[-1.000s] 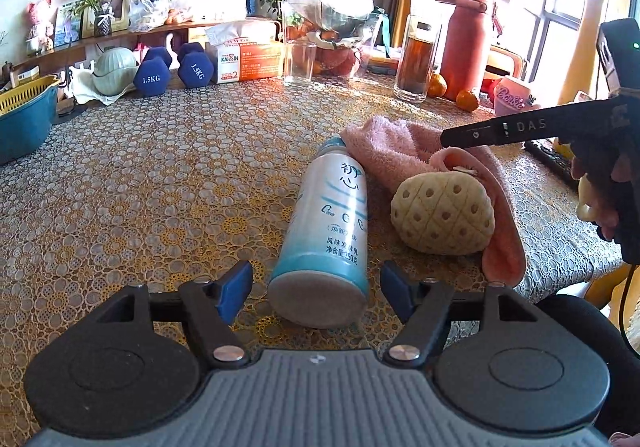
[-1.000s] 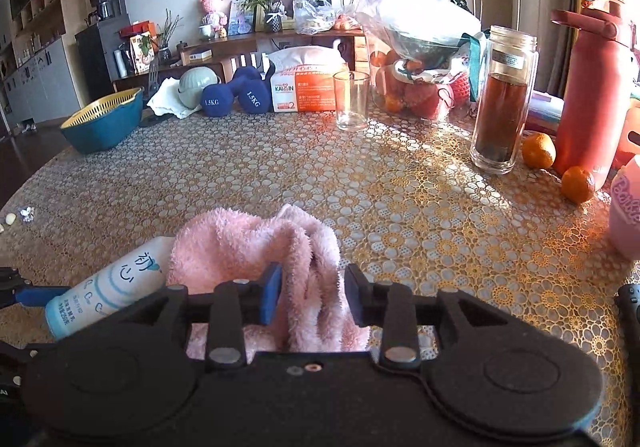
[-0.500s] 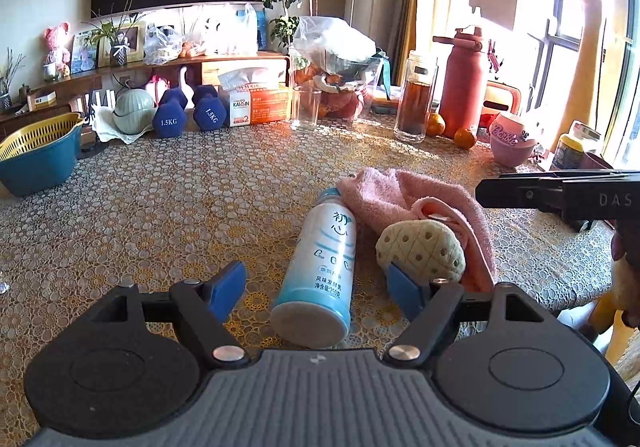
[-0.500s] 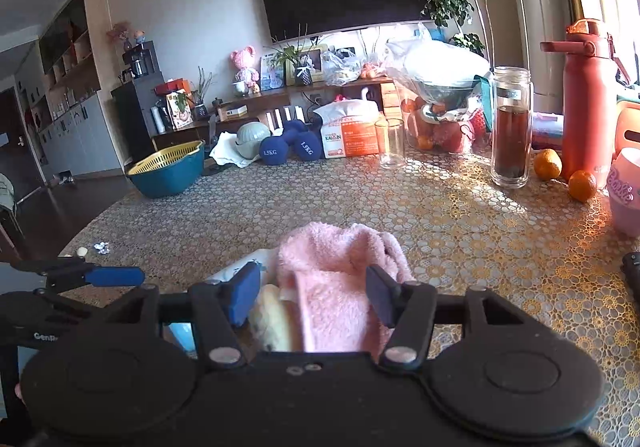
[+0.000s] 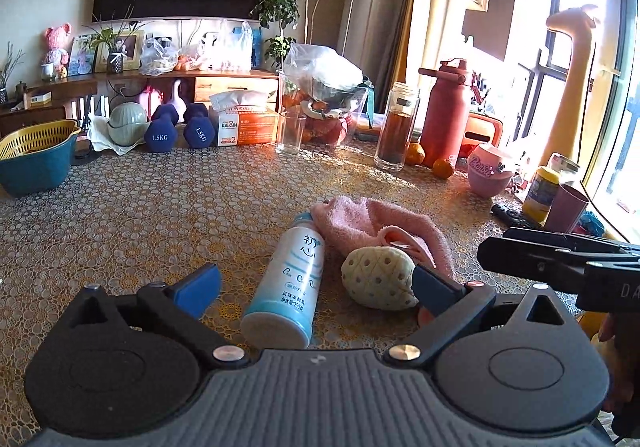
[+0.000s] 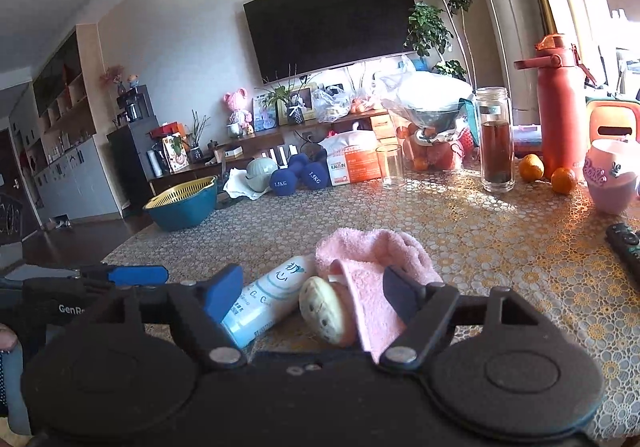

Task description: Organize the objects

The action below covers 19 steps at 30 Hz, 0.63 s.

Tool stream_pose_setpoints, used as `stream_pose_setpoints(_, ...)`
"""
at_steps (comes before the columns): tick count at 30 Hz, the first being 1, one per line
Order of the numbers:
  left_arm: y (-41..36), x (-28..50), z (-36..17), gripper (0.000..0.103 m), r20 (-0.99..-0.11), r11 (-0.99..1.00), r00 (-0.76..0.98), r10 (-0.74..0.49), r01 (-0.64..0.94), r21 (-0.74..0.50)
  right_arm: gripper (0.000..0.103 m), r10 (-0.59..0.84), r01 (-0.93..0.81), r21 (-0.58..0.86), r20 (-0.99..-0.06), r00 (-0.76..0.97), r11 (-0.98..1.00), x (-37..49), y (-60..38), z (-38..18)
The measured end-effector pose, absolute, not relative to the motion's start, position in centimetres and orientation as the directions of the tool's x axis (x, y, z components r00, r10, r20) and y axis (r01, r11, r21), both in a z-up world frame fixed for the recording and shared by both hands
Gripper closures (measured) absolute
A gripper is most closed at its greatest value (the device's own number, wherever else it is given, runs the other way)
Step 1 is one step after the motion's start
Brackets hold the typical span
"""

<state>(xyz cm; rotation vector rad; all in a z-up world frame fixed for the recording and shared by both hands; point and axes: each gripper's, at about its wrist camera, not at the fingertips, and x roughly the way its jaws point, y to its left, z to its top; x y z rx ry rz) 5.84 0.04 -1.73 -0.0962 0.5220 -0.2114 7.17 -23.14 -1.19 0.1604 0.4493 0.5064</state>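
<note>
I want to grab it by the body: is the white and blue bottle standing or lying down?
Lying down. The bottle rests on its side on the tablecloth, flat base toward the camera, cap end against the pink towel.

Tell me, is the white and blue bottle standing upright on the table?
No, the bottle lies on its side on the table, beside the pink towel.

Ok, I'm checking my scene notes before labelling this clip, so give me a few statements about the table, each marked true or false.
1. The white-and-blue bottle lies on its side. True.
2. The left gripper is clamped on the bottle. False: it is open, holding nothing.
3. The pink towel is touching the pineapple-shaped sponge. True.
4. The right gripper is shut on the towel. False: it is open.
5. The clear glass lies tipped over. False: it stands upright.
</note>
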Motion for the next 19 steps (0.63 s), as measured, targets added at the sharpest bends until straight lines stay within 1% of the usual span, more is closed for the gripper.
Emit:
stream_pose_setpoints(8, -0.1, 5.3, -1.8, 0.000, -0.482, 0.972, 0.845, -0.232, 0.179, -0.154, 0.024, 0.428, -0.354, 0.252, -0.374, 0.823, 0.901, 5.7, -22.7, -2.0)
stream_pose_setpoints(12, -0.6, 5.0, -2.0, 0.000, -0.484, 0.972, 0.843, -0.234, 0.195, -0.130, 0.024, 0.407, -0.358, 0.195, -0.365, 0.837, 0.913, 4.8, -22.2, -2.1)
stream_pose_setpoints(19, -0.5, 5.0, -2.0, 0.000, -0.488, 0.972, 0.841, -0.234, 0.190, -0.139, 0.023, 0.387, -0.342, 0.183, -0.370, 0.845, 0.922, 4.7, -22.0, -2.1)
